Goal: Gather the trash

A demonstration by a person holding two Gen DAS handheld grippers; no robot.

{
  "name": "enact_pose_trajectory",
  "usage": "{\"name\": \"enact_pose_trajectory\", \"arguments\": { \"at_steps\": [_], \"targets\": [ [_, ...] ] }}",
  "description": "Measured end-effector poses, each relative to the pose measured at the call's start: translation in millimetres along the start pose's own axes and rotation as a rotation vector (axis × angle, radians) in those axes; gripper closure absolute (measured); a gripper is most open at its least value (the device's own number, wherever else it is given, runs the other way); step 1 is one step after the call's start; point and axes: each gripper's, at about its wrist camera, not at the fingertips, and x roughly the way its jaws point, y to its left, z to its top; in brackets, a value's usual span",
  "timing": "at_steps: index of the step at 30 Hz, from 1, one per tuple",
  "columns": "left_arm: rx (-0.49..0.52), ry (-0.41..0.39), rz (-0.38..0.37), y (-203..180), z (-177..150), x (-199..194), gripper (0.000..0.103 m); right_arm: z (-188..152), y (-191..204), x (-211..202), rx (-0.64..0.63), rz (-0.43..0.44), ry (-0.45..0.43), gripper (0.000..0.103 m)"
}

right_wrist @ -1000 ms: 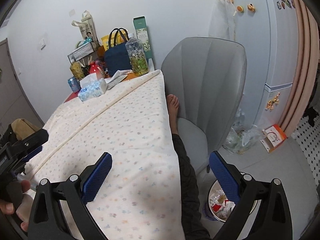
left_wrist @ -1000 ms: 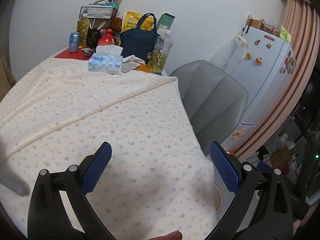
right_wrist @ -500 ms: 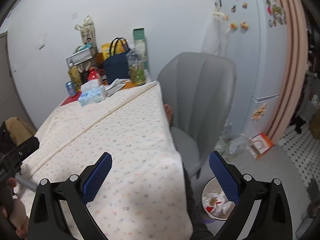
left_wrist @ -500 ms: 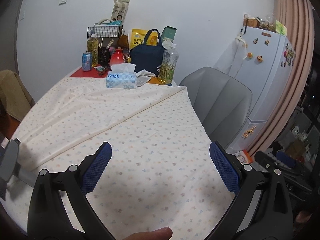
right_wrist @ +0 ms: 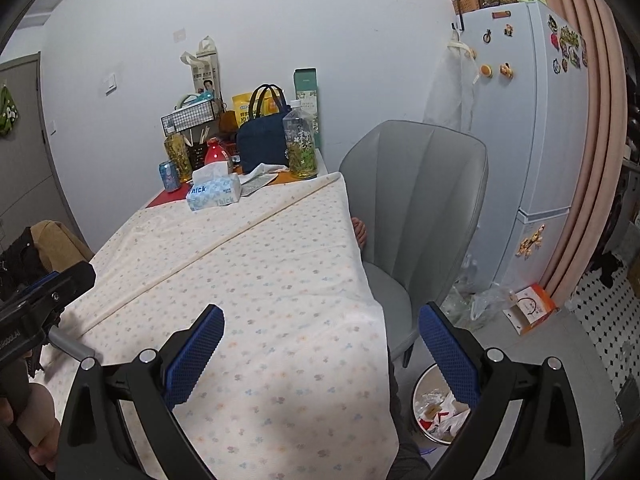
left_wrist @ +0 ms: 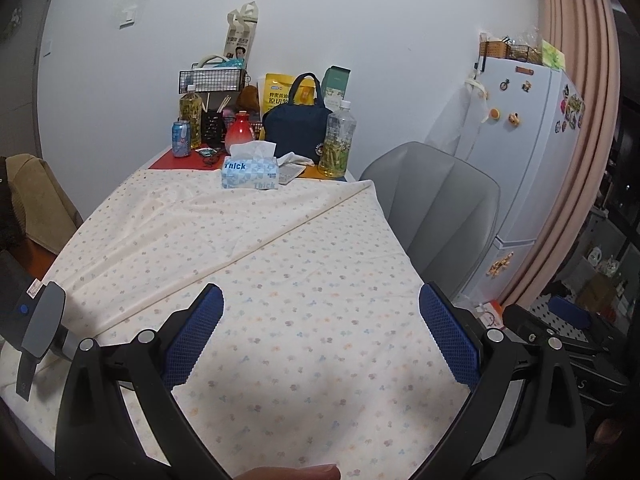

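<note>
**Q:** So what has changed over the last second, and where does that leave you?

**A:** You have lifted both grippers up and back from the table. A second ago the left camera sat close over the cloth; now it takes in the whole tabletop. Your left gripper (left_wrist: pixel 320 336) and right gripper (right_wrist: pixel 320 340) each hang with jaws spread wide, holding nothing. No loose trash shows on the near cloth, so the table looks largely cleared, or the next piece lies among the far clutter.

**Q:** Where does the trash go?

**A:** Into the round waste bin (right_wrist: pixel 420 392) on the floor, below your right gripper, just beside the grey chair (right_wrist: pixel 416 200). It already holds crumpled white and red wrappers.

**Q:** What do things look and feel like?

**A:** A soft cream tablecloth (left_wrist: pixel 280 280) with tiny pastel flowers covers the table, one raised seam crossing it diagonally. At the far end stand a blue-and-white tissue pack (left_wrist: pixel 250 170), a clear plastic bottle (left_wrist: pixel 338 140) of yellowish liquid, a blue drink can (left_wrist: pixel 181 139), a glossy red vase (left_wrist: pixel 239 136) and a navy fabric bag (left_wrist: pixel 298 128). Crumpled paper (left_wrist: pixel 292 164) beside the tissues may be your next pick.
</note>
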Motion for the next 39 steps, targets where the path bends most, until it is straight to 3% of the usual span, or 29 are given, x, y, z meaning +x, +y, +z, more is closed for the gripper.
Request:
{"name": "enact_pose_trajectory", "arguments": {
  "at_steps": [39],
  "targets": [
    [0.015,0.01,0.011,-2.4,-2.2,-1.5,0.006,-0.3,-1.4,-0.4,0.023,-0.02,-0.014,0.008]
  ]
}}
